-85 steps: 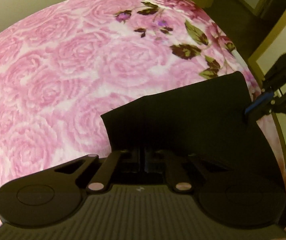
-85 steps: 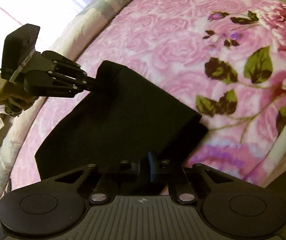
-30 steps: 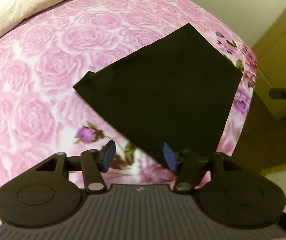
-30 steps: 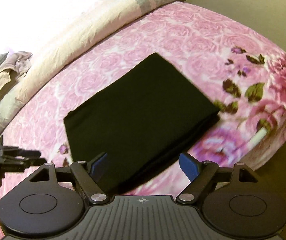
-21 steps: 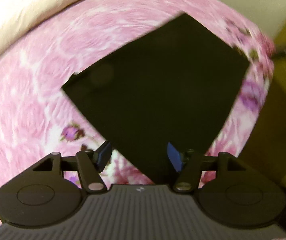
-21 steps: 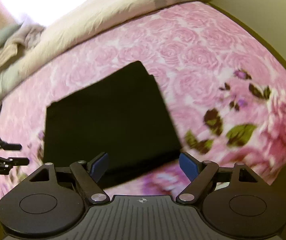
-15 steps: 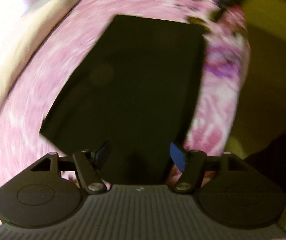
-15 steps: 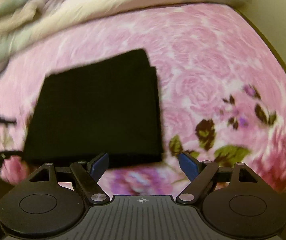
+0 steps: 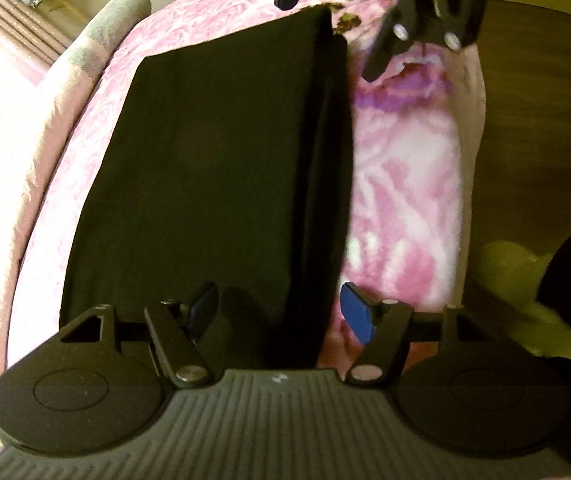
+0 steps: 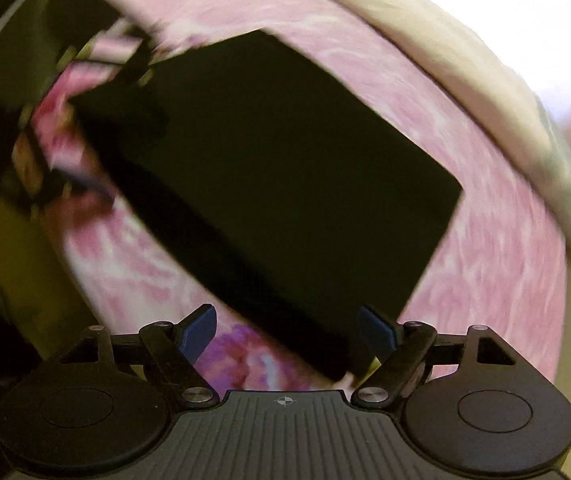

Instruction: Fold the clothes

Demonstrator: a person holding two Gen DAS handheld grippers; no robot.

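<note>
Ahead: folded black garment point(image 9: 213, 152) fills your path on the pink rose-patterned bedspread point(image 9: 401, 184).
Far end: right gripper point(image 9: 337, 44) hangs there.
Left: rolled cream quilt point(image 9: 65, 92) blocks.
Right: bare bedspread strip, passable.

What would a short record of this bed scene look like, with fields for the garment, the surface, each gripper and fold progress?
garment: folded black cloth rectangle, lying flat, layered edge along its side nearest the bed's edge
surface: pink rose-print blanket on a bed
left gripper: open, jaws astride the cloth's near end, pads not pressing
right gripper: open, over the cloth's near corner, holding nothing
far side: pale rolled quilt along the blanket's edge
fold progress: cloth already folded into a compact rectangle; neither gripper grips it
</note>
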